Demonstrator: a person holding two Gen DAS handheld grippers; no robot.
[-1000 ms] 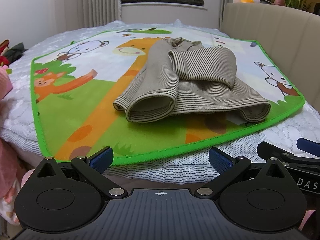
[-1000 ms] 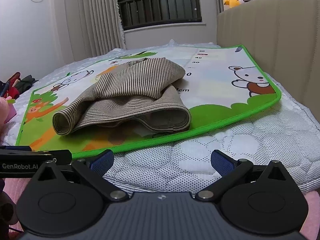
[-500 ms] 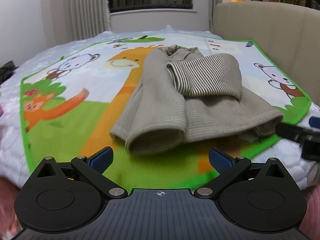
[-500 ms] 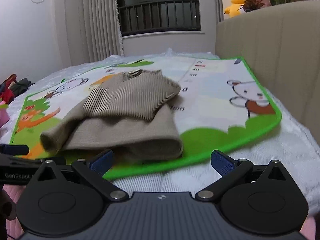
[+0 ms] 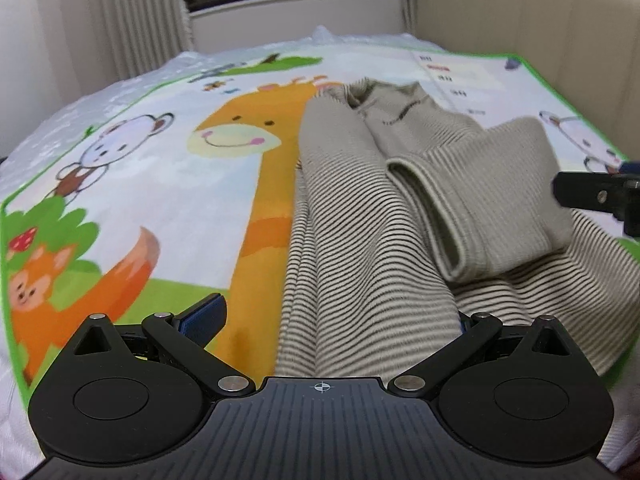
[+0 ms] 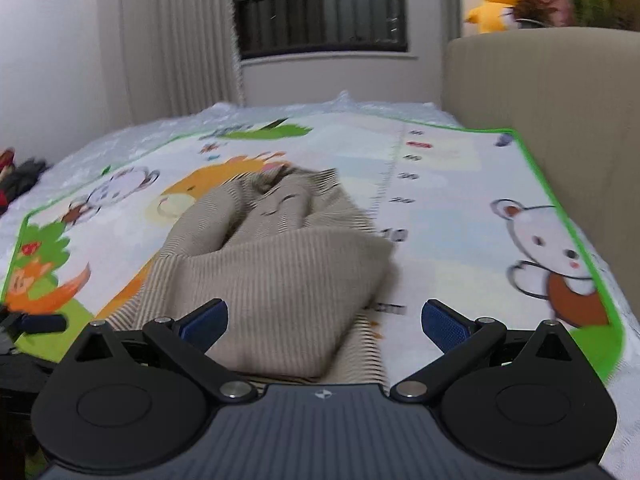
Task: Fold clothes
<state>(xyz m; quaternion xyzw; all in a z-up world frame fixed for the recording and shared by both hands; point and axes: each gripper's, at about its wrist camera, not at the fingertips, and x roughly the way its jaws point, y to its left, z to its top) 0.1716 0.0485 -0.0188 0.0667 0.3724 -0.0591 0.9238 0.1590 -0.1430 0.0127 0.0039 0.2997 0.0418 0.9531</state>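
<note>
With fingers spread wide, left gripper (image 5: 340, 316) low over near hem of striped sweater (image 5: 360, 232), one blue pad (image 5: 204, 316) visible beside it. Right gripper (image 6: 324, 320) likewise spread, over sweater's folded sleeve (image 6: 288, 288). Sweater flat on play mat (image 5: 160, 168), beside printed giraffe (image 5: 248, 136), on bed (image 6: 616, 412).

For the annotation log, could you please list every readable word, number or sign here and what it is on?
"10", faint: on the height scale printed on the play mat.
Other scale numbers: too blurred to read in either view.
Crosshair mark: on the body of the left gripper, no words.
Small emblem: on the body of the right gripper, too small to read.
</note>
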